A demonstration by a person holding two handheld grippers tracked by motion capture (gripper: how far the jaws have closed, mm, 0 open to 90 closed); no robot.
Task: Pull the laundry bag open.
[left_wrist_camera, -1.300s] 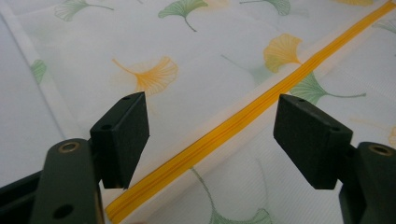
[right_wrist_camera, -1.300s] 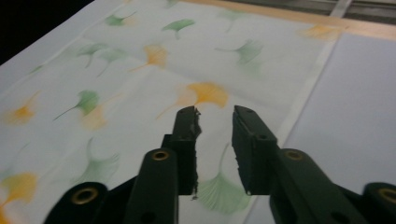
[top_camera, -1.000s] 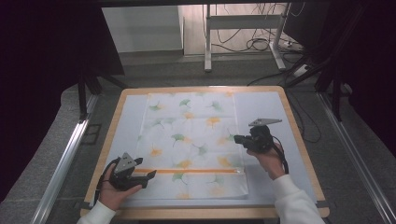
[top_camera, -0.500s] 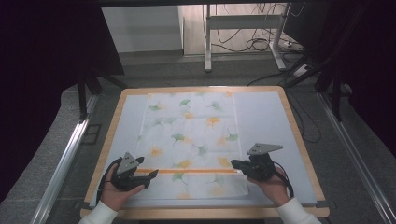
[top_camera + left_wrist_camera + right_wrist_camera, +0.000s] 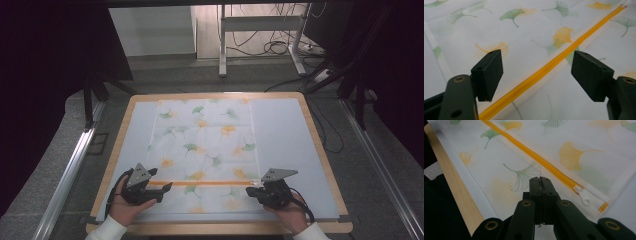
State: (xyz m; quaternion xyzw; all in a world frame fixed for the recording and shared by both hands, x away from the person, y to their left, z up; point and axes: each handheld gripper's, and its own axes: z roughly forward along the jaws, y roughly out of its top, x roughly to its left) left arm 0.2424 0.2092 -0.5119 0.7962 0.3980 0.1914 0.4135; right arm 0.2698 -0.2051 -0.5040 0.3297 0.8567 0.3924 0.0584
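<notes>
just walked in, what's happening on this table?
A person is working a white mesh bag with a ginkgo-leaf print, laid flat on the table. The left gripper sits open at the left end of the orange zipper, jaws on either side of it without pressing. The right gripper is shut on nothing, next to the white zipper pull at the right end. The pull is not yet gripped and the zipper looks closed along its length.

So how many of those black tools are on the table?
2. The left tool sits at the near left, open over the zip of the leaf-print bag. The right tool sits at the near right, shut, by the zip's white pull.
</notes>
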